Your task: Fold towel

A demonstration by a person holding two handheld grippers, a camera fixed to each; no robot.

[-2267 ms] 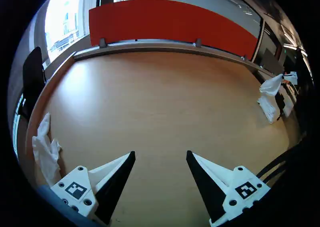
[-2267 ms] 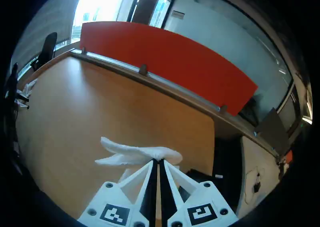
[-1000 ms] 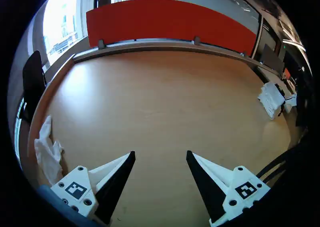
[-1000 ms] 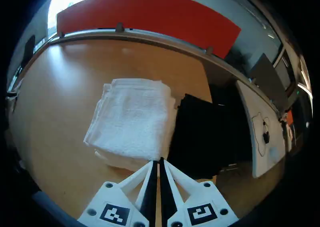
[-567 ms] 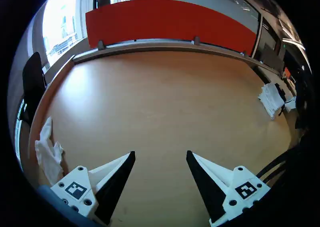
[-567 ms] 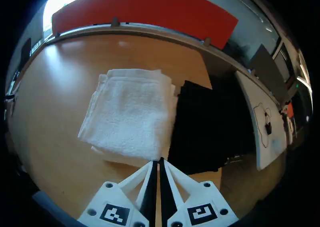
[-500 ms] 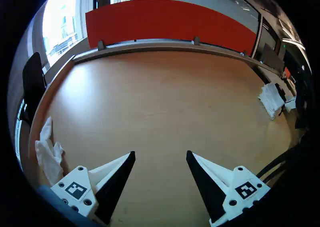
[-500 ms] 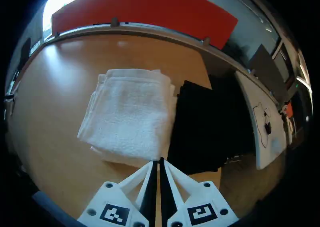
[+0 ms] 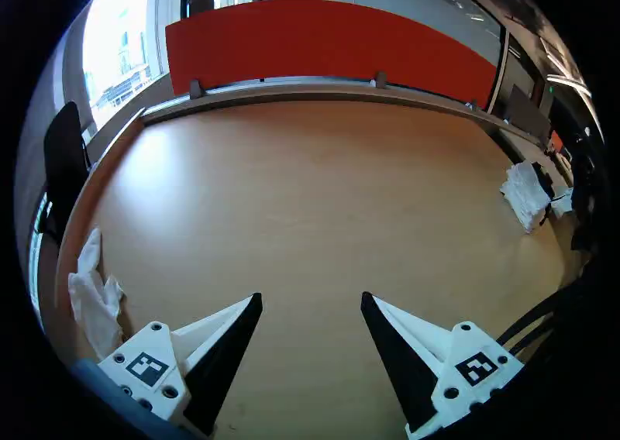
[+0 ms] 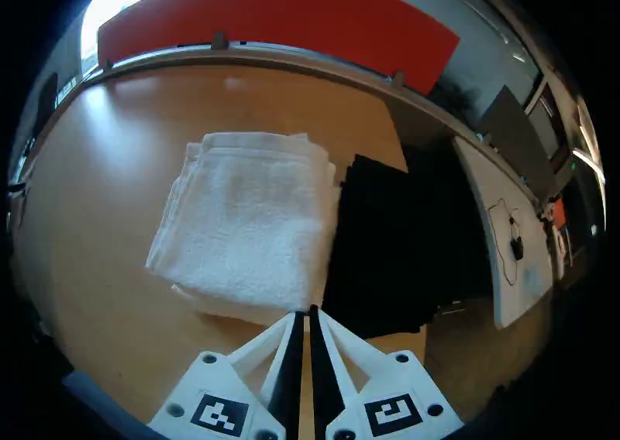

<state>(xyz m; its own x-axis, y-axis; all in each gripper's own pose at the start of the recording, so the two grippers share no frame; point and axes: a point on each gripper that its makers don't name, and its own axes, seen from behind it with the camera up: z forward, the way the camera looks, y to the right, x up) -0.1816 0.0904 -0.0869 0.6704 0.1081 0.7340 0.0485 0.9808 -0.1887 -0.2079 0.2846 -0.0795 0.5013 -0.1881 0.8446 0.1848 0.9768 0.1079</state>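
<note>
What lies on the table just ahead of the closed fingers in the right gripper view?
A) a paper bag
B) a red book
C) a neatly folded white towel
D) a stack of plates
C: a folded white towel lies flat on the wooden table ahead of the right gripper.

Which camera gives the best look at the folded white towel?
The right gripper view: the folded white towel lies large and central on the table, just beyond the shut right tongs, with its stacked layers visible. The left gripper view shows it small and far off near the table's right edge.
</note>
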